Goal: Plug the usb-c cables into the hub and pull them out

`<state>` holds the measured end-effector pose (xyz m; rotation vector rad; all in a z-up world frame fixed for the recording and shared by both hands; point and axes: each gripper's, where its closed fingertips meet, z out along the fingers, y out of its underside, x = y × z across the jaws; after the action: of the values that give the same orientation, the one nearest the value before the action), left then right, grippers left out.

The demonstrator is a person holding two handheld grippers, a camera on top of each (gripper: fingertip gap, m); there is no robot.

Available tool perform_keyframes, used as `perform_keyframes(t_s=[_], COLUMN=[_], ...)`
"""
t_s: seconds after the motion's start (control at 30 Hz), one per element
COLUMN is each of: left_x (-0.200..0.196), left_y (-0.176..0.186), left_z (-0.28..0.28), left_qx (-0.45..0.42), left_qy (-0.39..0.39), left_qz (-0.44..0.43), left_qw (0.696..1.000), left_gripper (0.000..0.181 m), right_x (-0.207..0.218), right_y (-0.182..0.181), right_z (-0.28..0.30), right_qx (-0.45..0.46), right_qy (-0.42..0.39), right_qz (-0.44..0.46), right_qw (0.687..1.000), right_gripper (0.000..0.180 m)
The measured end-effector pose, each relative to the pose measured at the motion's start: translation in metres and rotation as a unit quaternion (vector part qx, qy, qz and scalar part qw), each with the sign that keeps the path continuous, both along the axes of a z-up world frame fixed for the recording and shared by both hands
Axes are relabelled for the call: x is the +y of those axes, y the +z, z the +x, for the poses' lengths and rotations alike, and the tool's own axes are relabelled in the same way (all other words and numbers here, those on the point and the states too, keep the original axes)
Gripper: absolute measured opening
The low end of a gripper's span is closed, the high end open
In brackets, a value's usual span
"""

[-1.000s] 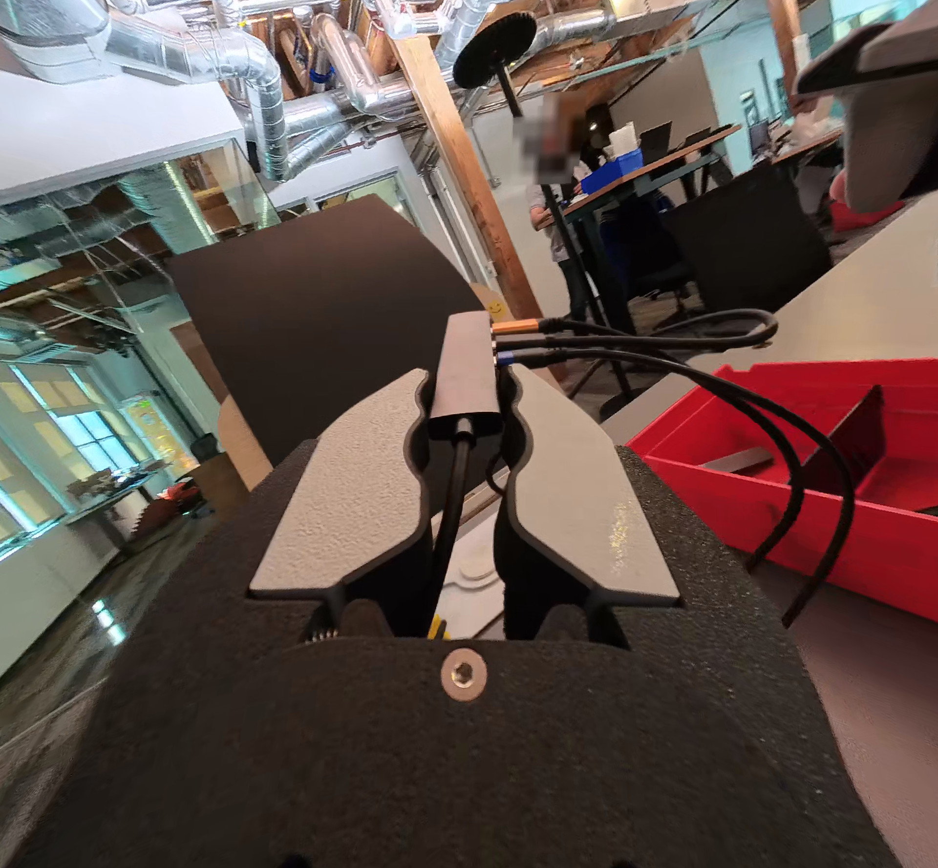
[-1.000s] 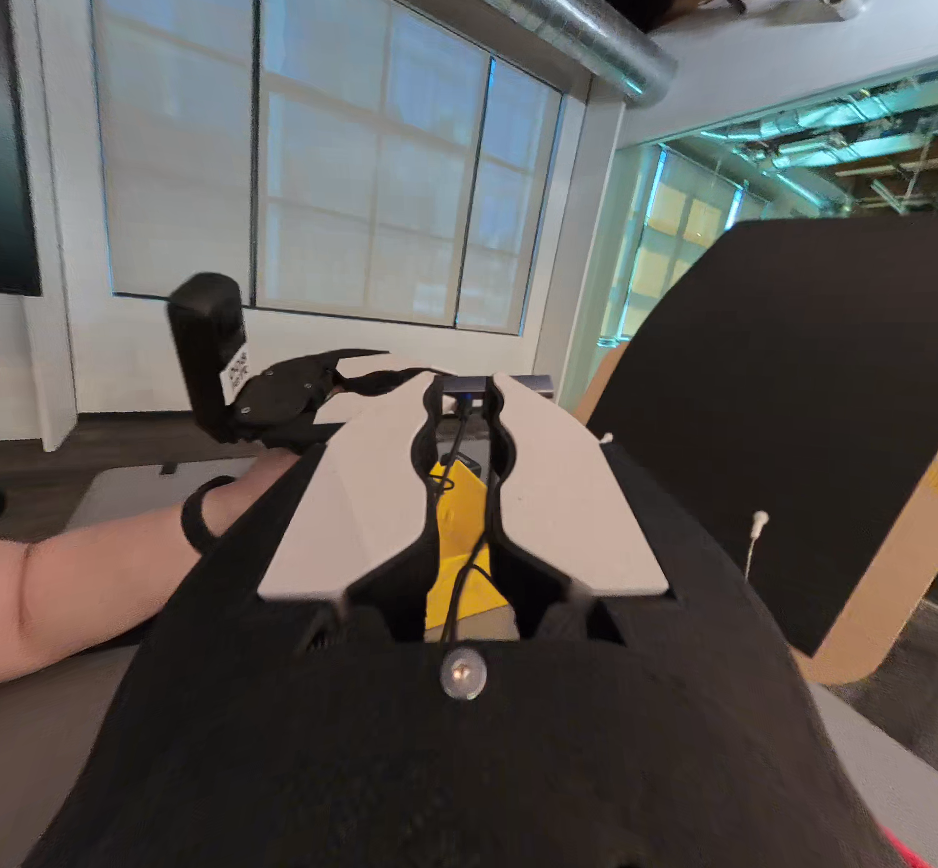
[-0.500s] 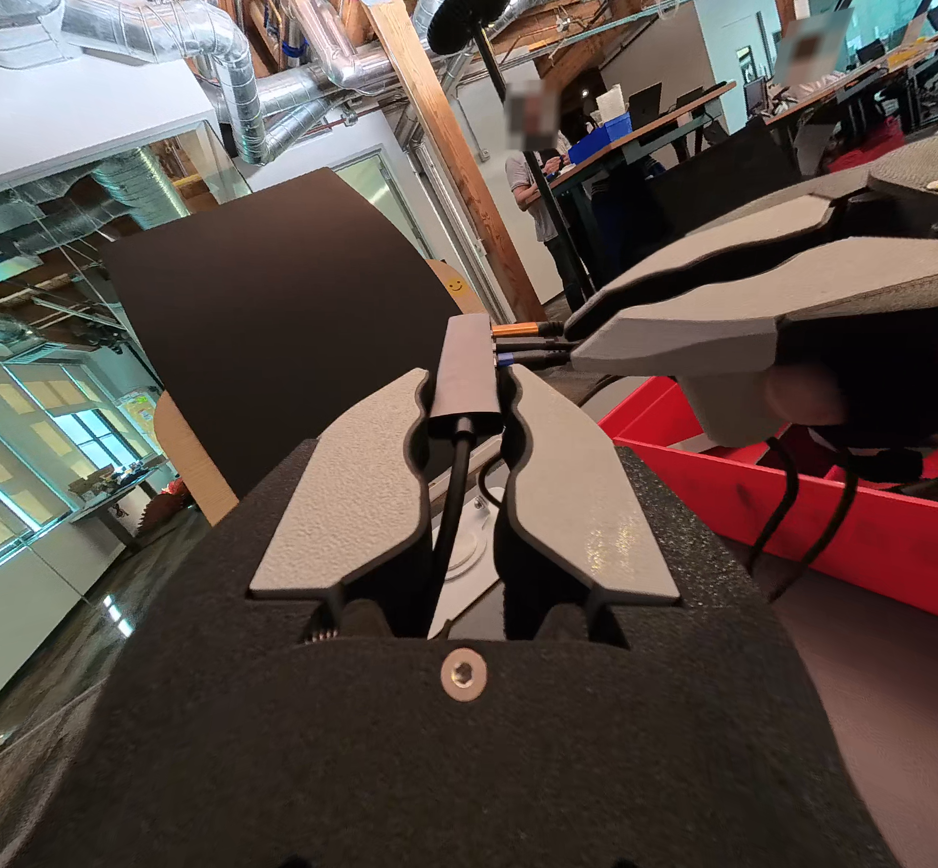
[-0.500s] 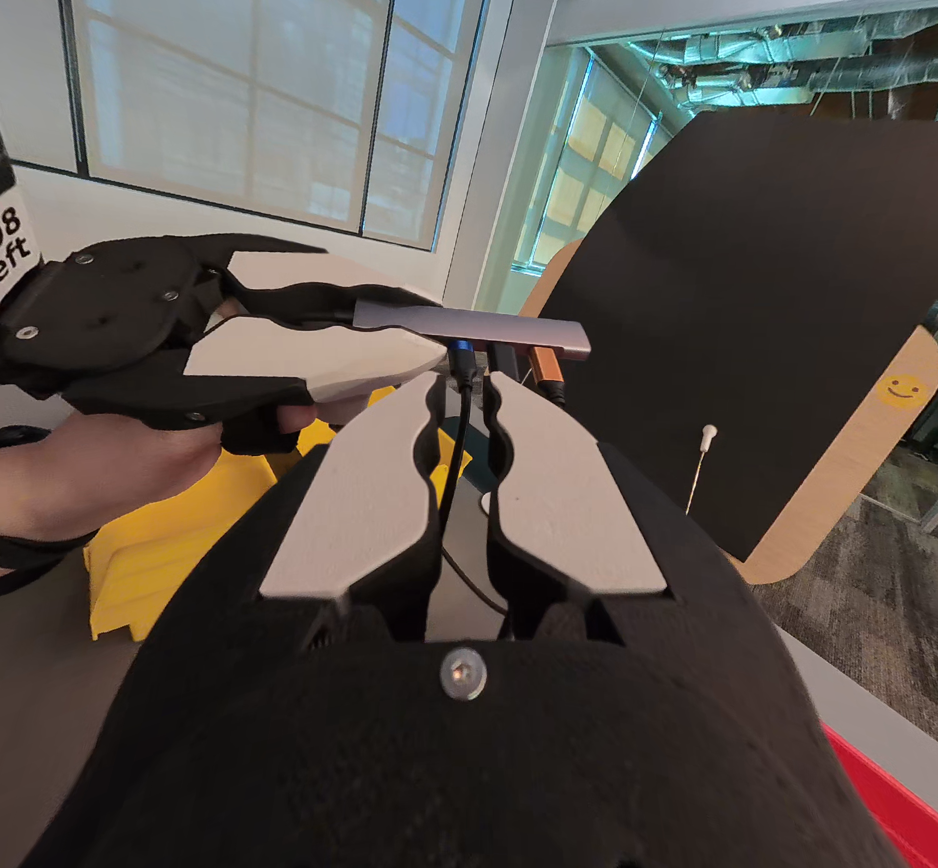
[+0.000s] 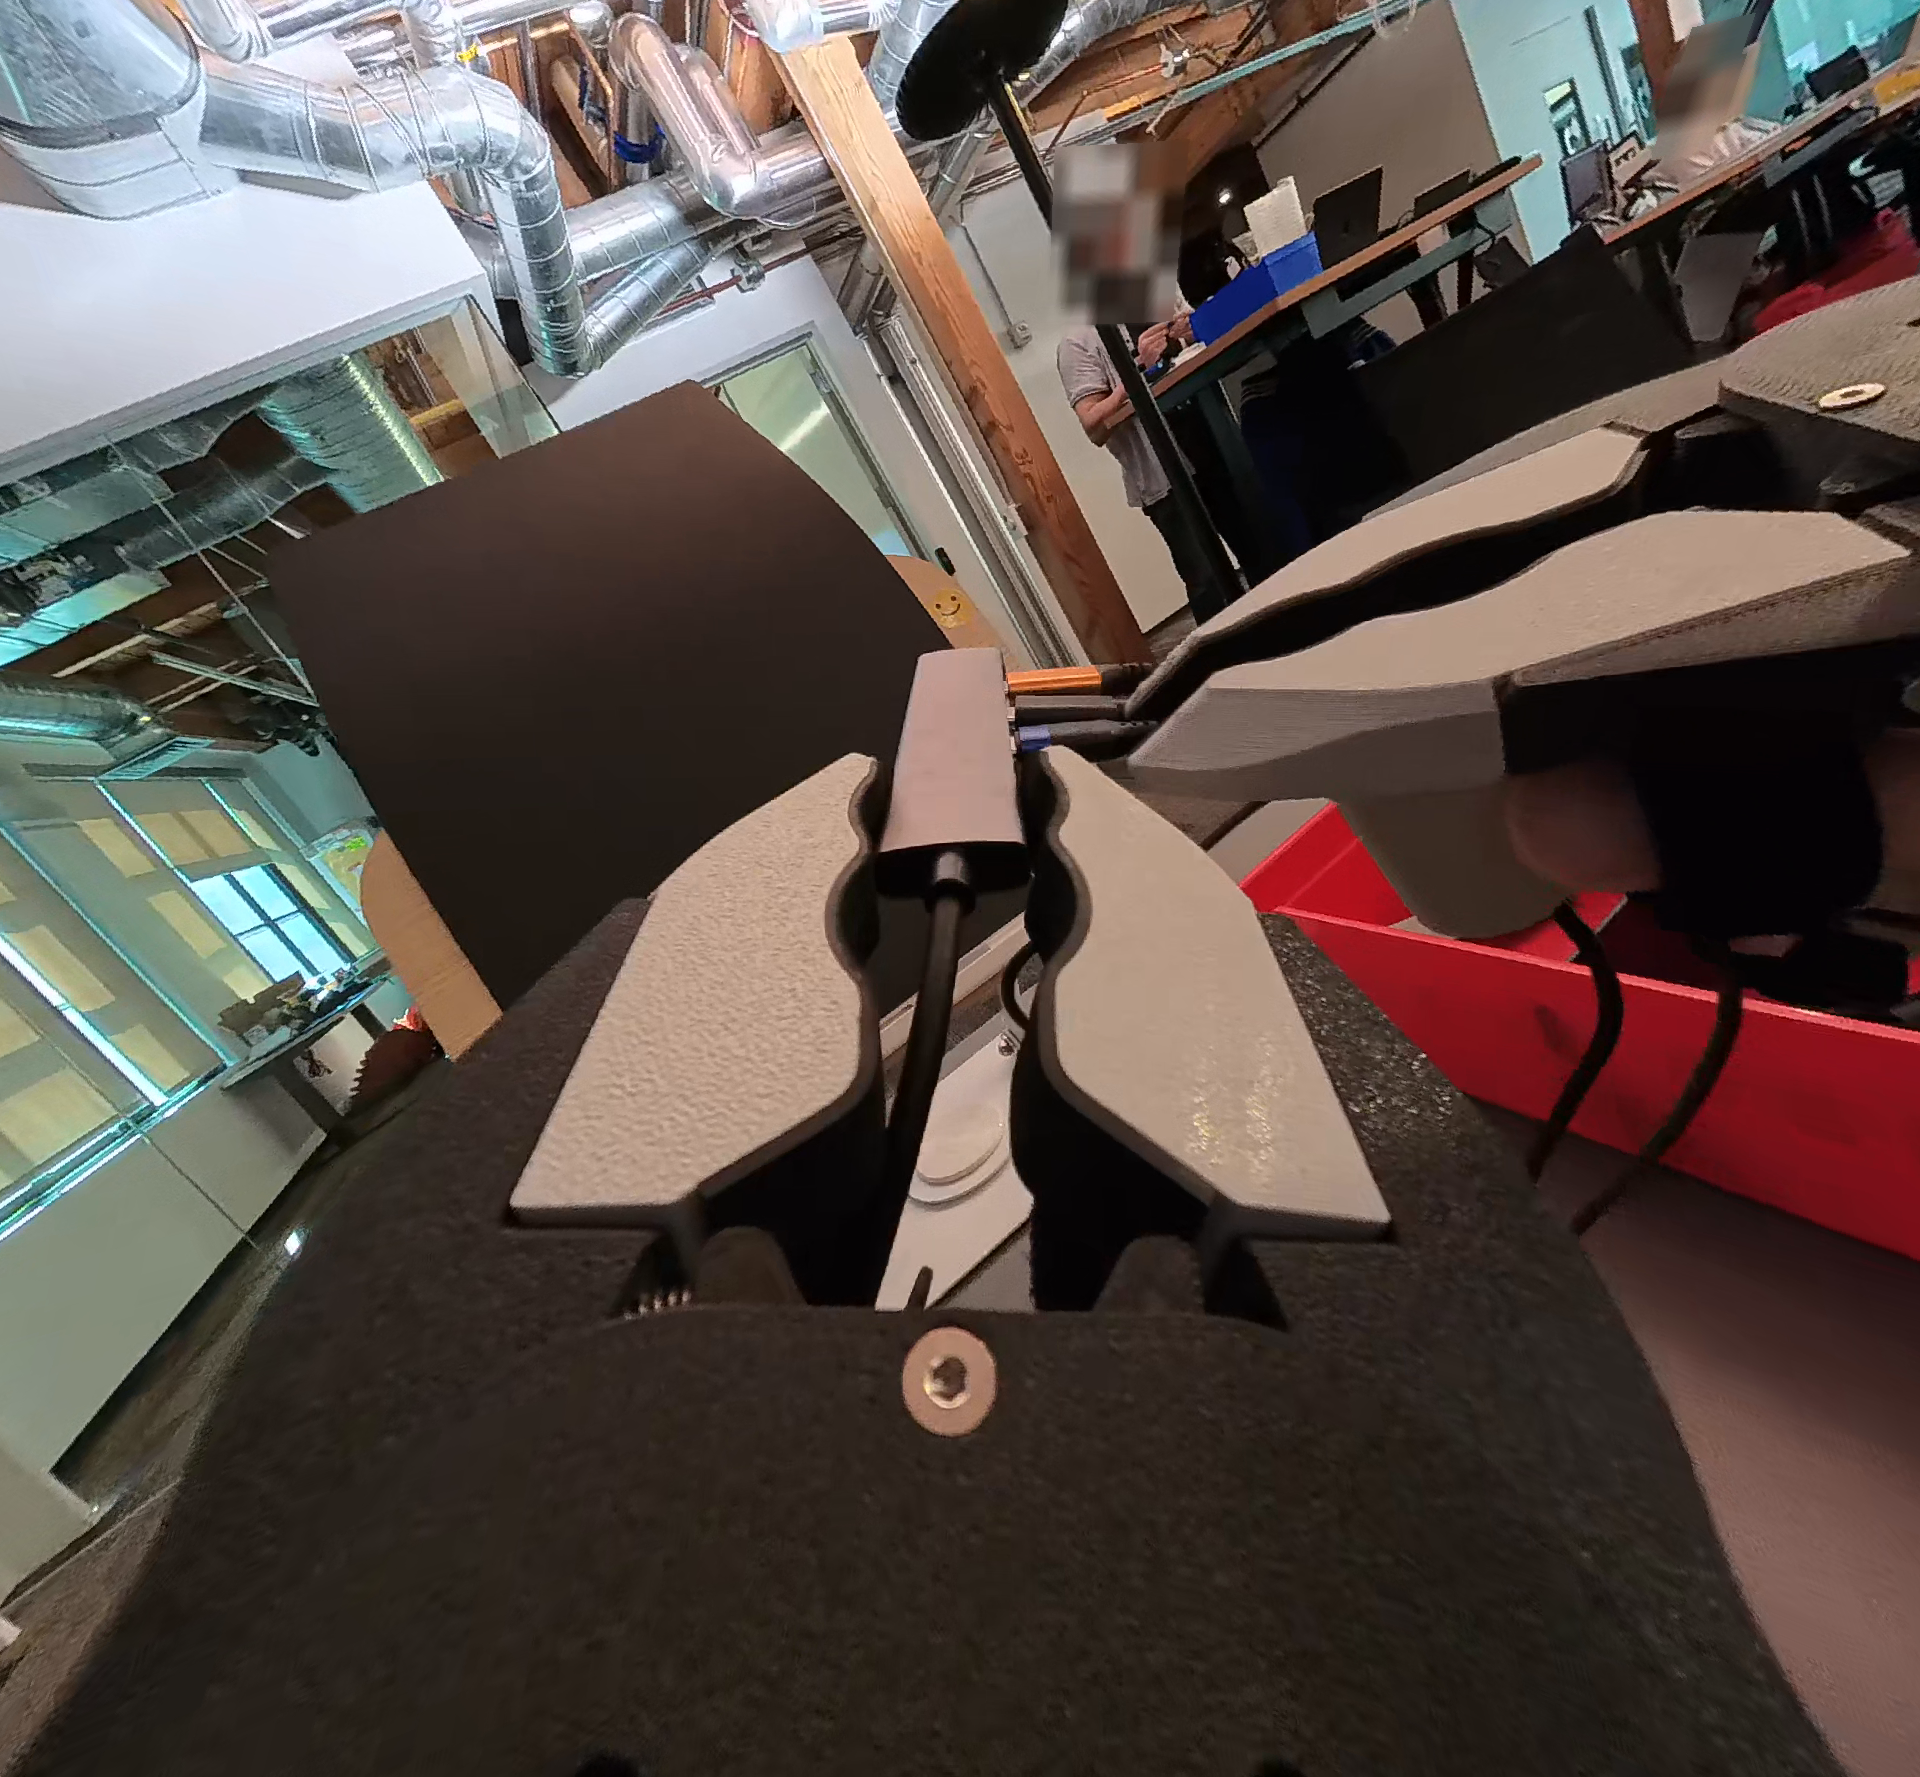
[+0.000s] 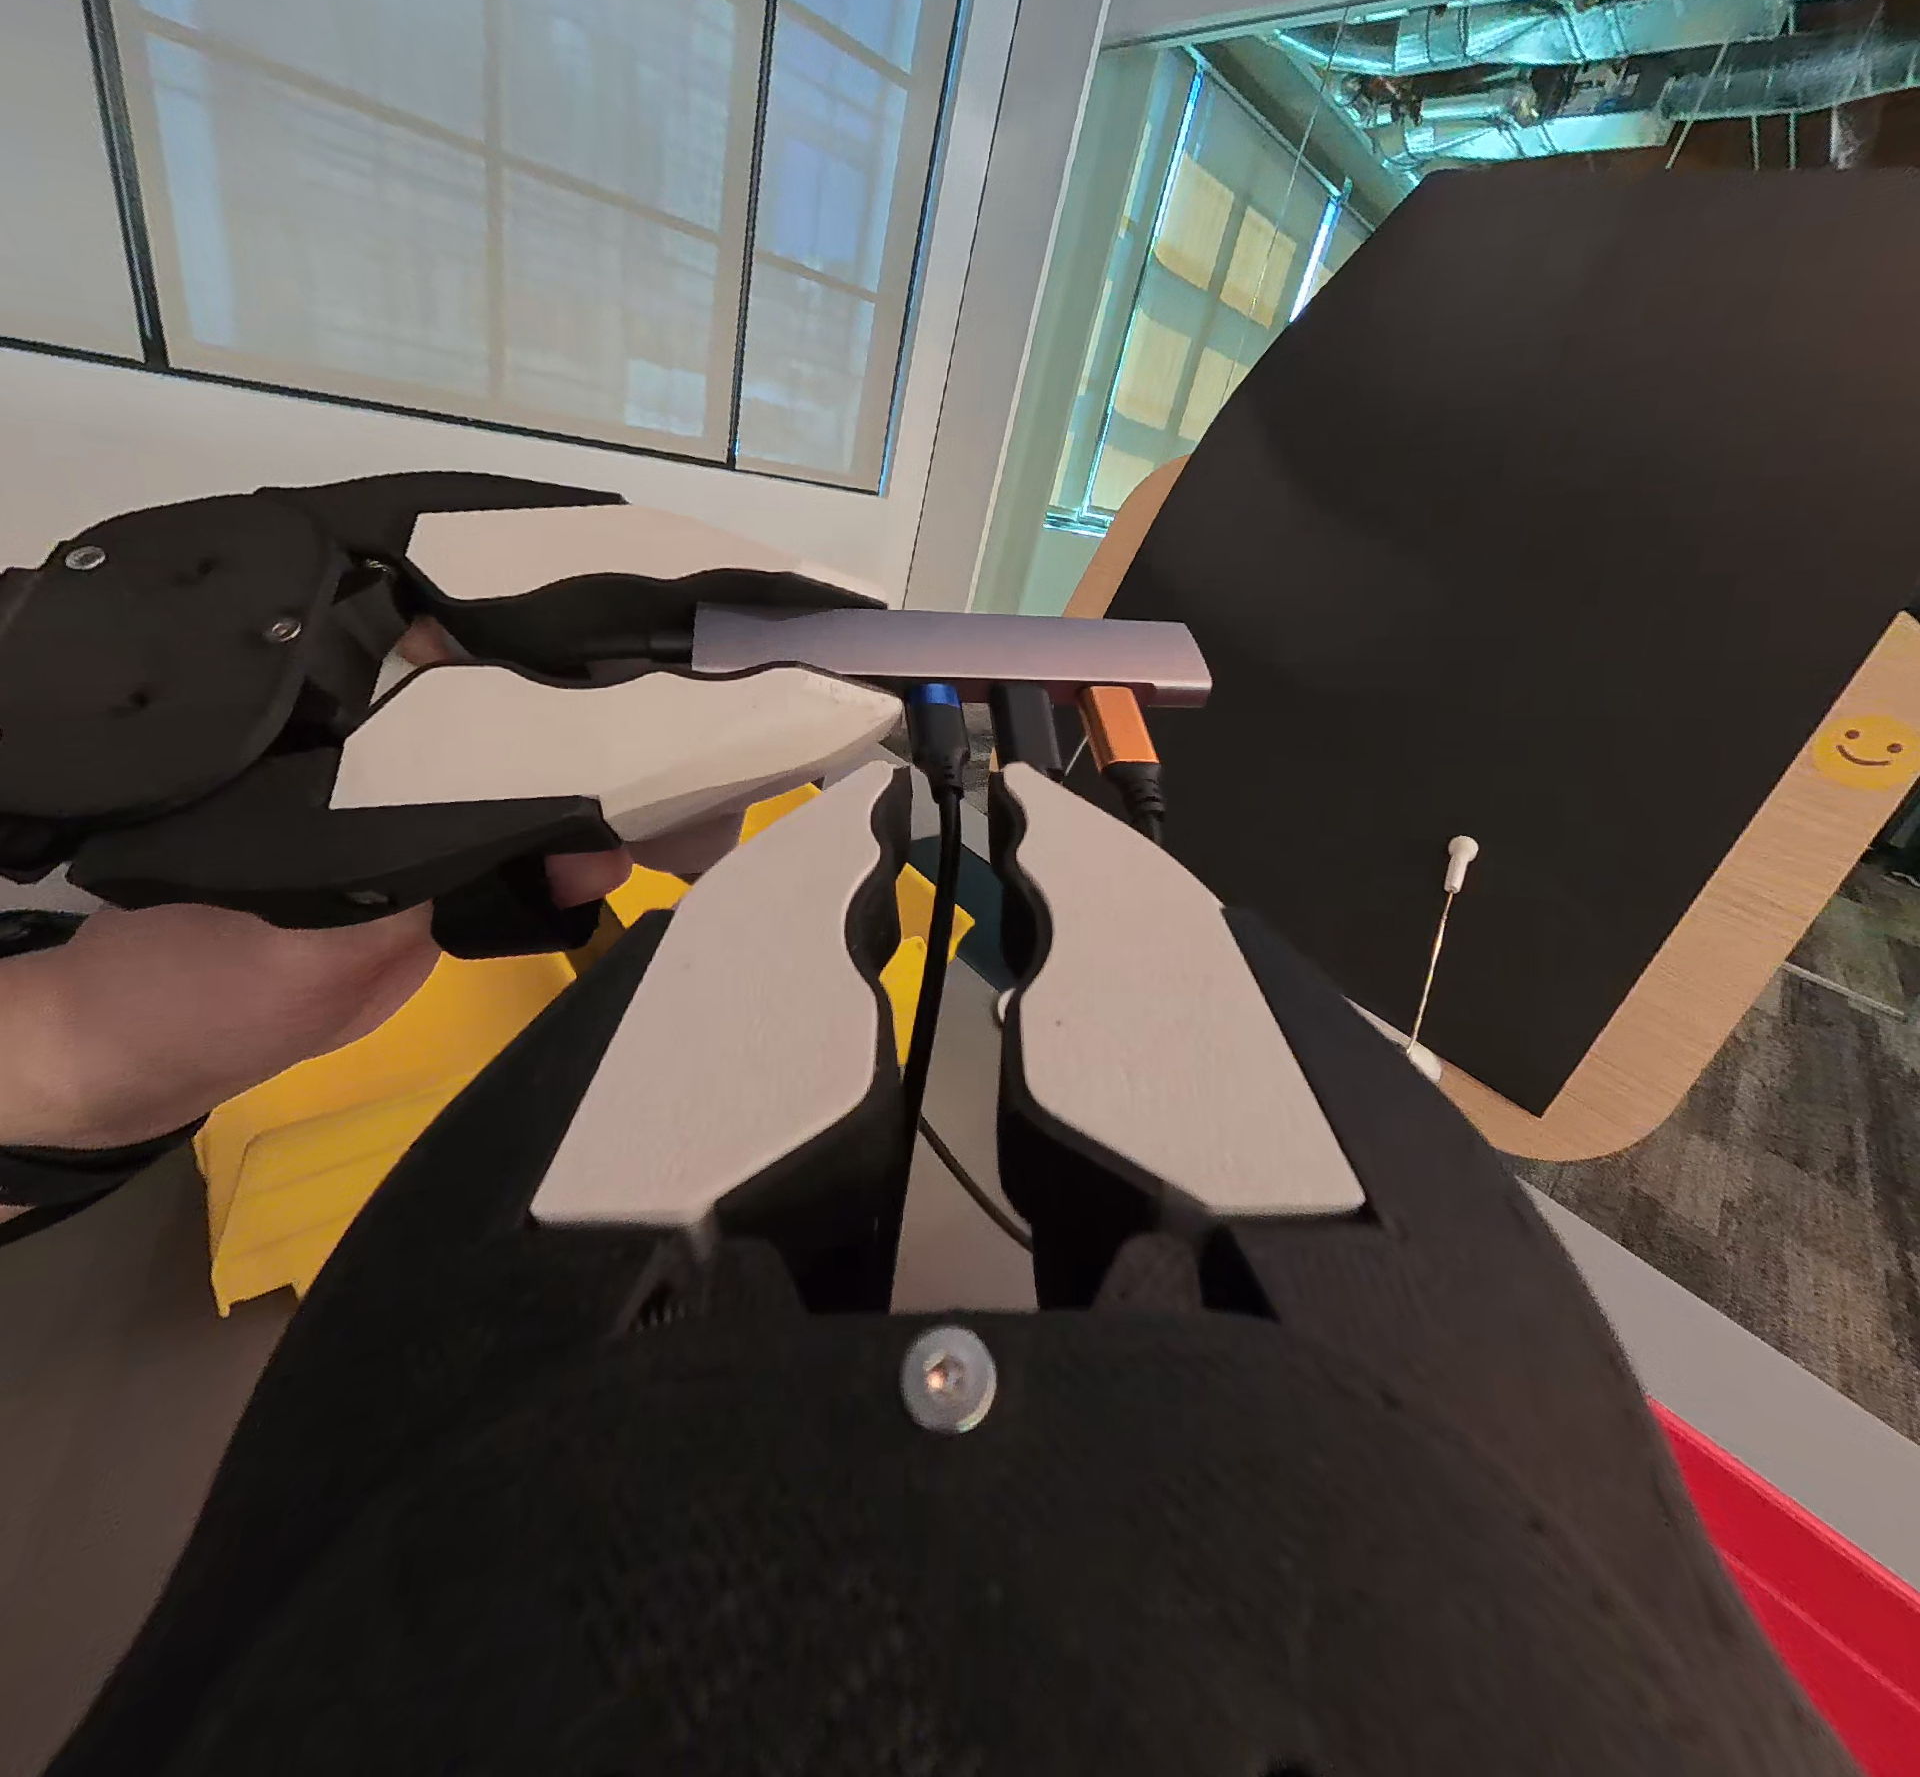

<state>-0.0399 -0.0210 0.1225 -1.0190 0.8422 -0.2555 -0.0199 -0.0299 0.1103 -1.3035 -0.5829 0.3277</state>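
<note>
My left gripper (image 5: 954,761) is shut on a flat dark grey hub (image 5: 951,740) and holds it in the air, edge up. Three plugs sit in the hub's right side: orange (image 5: 1049,681), black (image 5: 1060,711) and blue (image 5: 1029,740). My right gripper (image 5: 1143,717) reaches in from the right with its tips at the plugs. In the right wrist view the hub (image 6: 987,652) lies flat in the left gripper (image 6: 878,657). The blue plug (image 6: 935,730) sits just beyond my right gripper (image 6: 951,777). Its black cable (image 6: 930,948) runs between the slightly parted jaws, which do not pinch it.
A red tray (image 5: 1455,1052) stands on the grey table (image 5: 1766,1415) under the right gripper. A yellow tray (image 6: 343,1135) lies below the left gripper. A tall black board (image 6: 1507,584) stands behind the table. A person stands at desks far off. Less than 4 cm separates the two grippers' tips.
My right gripper has come in from the right and now has its tips at the plugs. The left gripper still holds the hub in about the same place.
</note>
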Motion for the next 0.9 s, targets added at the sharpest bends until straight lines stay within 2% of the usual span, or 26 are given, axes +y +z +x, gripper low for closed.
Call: perform_keyframes(t_s=[0.57,0.77,0.9], left_x=[-0.004,-0.004,0.005], left_y=[0.003,0.011,0.004], left_z=[0.002,0.011,0.021], left_qx=[0.001,-0.001,-0.008], left_qy=[-0.009,-0.021,-0.017], left_qz=[0.004,-0.001,-0.02], left_qw=[1.0,1.0,1.0], left_gripper=[0.024,0.024,0.024], right_x=[-0.004,-0.004,0.006], right_y=[0.004,0.011,0.003], right_z=[-0.001,0.009,0.019], right_qx=[-0.017,0.01,0.025], right_qy=[0.008,0.037,0.03], right_qz=[0.014,-0.003,-0.016], right_qw=[1.0,0.999,0.999], right_gripper=[0.008,0.007,0.007])
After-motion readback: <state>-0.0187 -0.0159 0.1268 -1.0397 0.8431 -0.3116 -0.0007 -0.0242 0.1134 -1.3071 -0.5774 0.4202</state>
